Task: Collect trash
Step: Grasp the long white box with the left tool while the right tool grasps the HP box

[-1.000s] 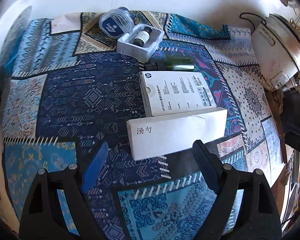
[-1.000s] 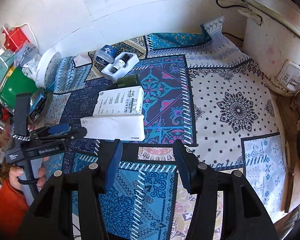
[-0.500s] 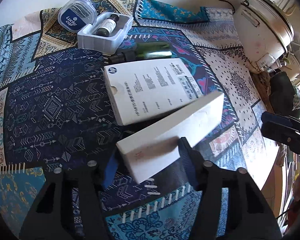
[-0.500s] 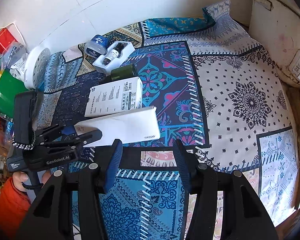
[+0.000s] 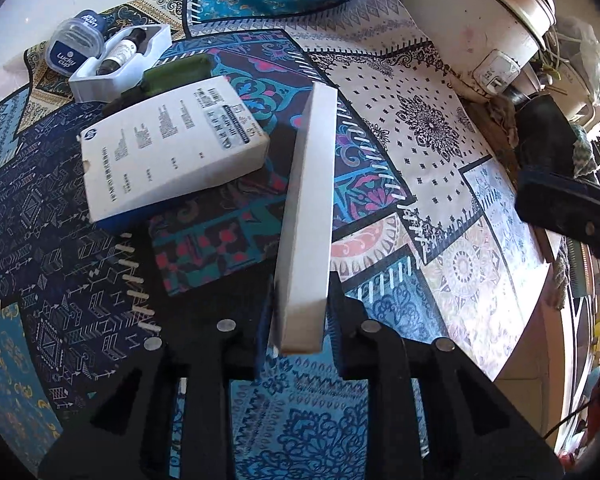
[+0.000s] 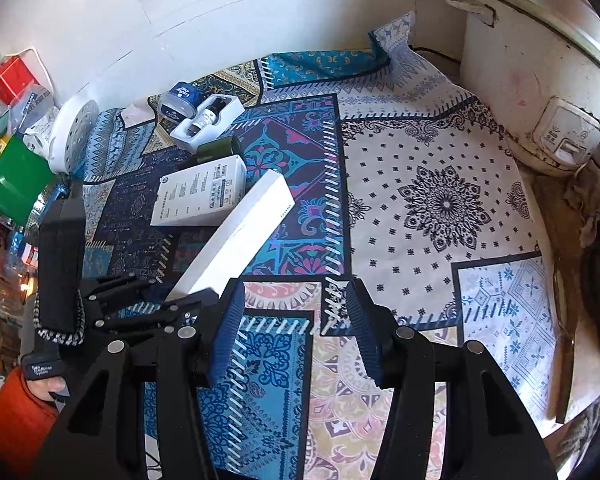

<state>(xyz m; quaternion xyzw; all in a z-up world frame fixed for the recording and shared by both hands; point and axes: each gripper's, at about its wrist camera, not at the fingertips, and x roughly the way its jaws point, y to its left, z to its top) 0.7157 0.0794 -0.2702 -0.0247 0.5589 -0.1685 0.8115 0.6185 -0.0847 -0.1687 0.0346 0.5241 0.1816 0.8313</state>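
Left gripper (image 5: 300, 320): its jaws have just been closing and now clamp the near end of the long white box (image 5: 306, 216), pads pressed on its two broad faces.
Long white box: lifted at an angle; its long axis runs straight ahead from the jaws, the far end over the patterned cloth (image 5: 432, 168). Seen from the right wrist it slants up and away from the left gripper (image 6: 188, 308).
Right gripper (image 6: 296, 332): jaws parted with nothing between them, above bare cloth (image 6: 436, 208), just beside the left tool; the box lies to its left.
Nearer hand: the left, which already has the box.
Other trash, by my judgement: the printed white carton (image 5: 172, 148) flat just left of the box, a dark green bottle (image 5: 176, 74) behind it, then a white tray (image 5: 120, 64) holding a small vial, and a blue-lidded cup (image 5: 74, 46).
In the way: the carton sits close by the box's left side; the big white cooker (image 5: 480, 24) stands far right. Where the trash should go I cannot tell; no bin shows clearly.
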